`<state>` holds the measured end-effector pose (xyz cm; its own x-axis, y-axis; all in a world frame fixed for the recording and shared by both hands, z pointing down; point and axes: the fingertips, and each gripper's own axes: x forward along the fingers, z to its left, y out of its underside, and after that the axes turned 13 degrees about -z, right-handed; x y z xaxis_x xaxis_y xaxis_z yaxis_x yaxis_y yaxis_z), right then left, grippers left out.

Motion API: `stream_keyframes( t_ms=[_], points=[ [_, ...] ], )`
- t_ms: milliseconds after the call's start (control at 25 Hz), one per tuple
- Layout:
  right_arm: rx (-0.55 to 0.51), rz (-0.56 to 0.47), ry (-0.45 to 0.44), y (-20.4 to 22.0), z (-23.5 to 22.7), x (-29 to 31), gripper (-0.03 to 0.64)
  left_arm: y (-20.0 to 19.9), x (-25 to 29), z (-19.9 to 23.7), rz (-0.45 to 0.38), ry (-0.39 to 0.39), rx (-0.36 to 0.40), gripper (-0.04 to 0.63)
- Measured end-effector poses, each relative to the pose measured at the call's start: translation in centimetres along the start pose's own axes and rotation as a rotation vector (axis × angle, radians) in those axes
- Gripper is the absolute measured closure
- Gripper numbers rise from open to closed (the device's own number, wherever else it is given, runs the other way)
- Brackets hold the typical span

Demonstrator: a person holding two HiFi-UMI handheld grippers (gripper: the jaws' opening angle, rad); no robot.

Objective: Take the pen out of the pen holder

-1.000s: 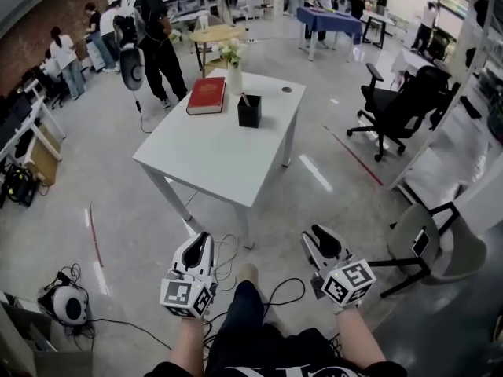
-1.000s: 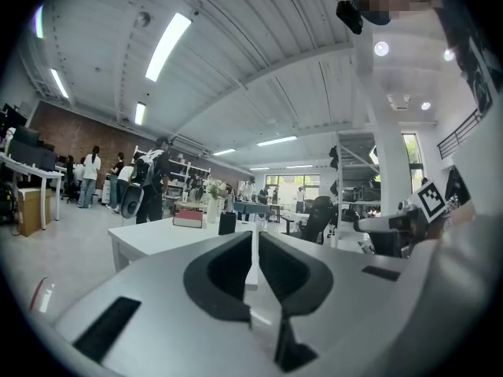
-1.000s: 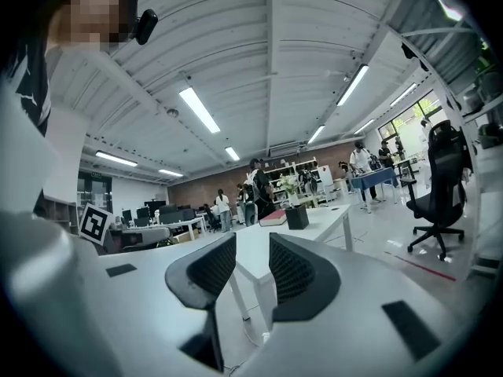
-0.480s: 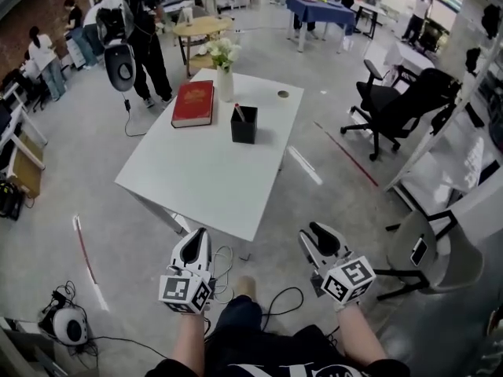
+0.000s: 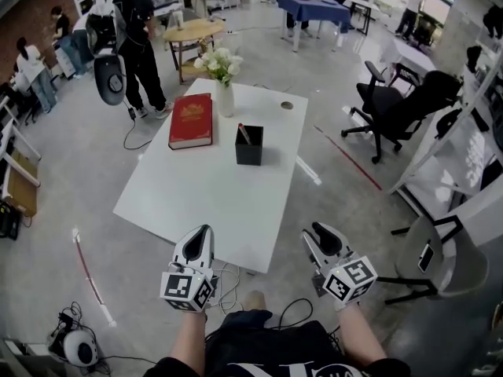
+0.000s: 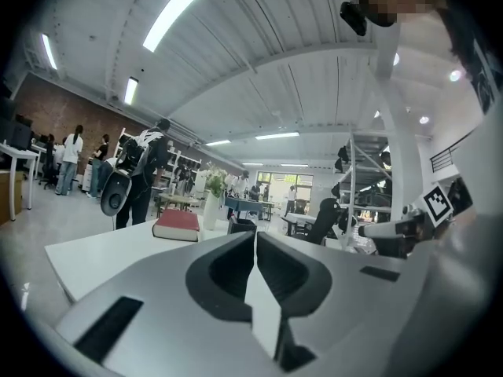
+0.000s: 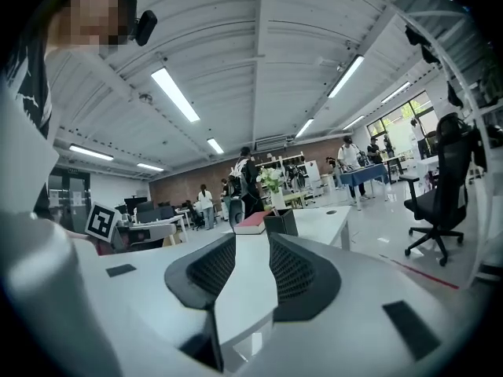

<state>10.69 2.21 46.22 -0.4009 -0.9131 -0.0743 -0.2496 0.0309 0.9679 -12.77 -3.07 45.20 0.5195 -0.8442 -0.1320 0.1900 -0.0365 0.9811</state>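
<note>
two claws up in the head view, both held low at the near end of the table (image 5: 206, 191). left claw (image 5: 203, 234) sits over the table's near edge, right claw (image 5: 317, 232) is just off the near corner, over the floor. the black holder (image 5: 249, 148) is well ahead of both, roughly between the lines they point along. the pen (image 5: 244, 133) is in it, leaning with its top poking out. past the holder and left of it is a red book (image 5: 191, 120), lying flat. a vase (image 5: 225, 98) of white flowers stands just beside the book's far right corner. a black chair (image 5: 405, 104) sits way off ahead and right of the right claw.

left gripper view: the left claw (image 6: 255, 238) has its tips pretty much touching, only a hairline slit, nothing in it. the holder (image 6: 242, 226) shows right above the tips, dead ahead and far off. the book (image 6: 177, 225) is ahead-left, the vase (image 6: 211, 210) between them. can't make out the pen here, too small.

right gripper view: the right claw (image 7: 251, 246) is a little apart, a narrow gap with just bare table (image 7: 330, 218) showing through. the holder (image 7: 280, 221) is ahead and a touch right of the gap, the book (image 7: 253, 222) just left of it. the chair (image 7: 440, 187) is off to the right. the pen isn't readable here either.
</note>
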Motion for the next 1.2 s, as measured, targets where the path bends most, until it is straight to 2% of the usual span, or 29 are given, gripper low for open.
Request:
stream_keyframes(
  t_ms=[280, 600, 880, 1200],
  points=[
    [-0.016, -0.002, -0.021, 0.1, -0.1, 4.3, 0.472, -0.1, 3.2, 2.7, -0.005, 0.002, -0.001, 0.581],
    [-0.039, -0.014, -0.059, -0.8, -0.4, 7.2, 0.476, -0.7, 4.8, 3.5, -0.009, 0.023, 0.015, 0.585],
    [-0.026, 0.014, -0.136, -0.1, -0.9, 11.4, 0.486, -0.3, 6.1, 5.5, 0.006, -0.024, 0.029, 0.589],
    [-0.033, 0.056, -0.24, -0.2, -3.1, 18.3, 0.488, -0.2, 10.4, 7.8, 0.014, -0.083, 0.043, 0.589]
  ],
)
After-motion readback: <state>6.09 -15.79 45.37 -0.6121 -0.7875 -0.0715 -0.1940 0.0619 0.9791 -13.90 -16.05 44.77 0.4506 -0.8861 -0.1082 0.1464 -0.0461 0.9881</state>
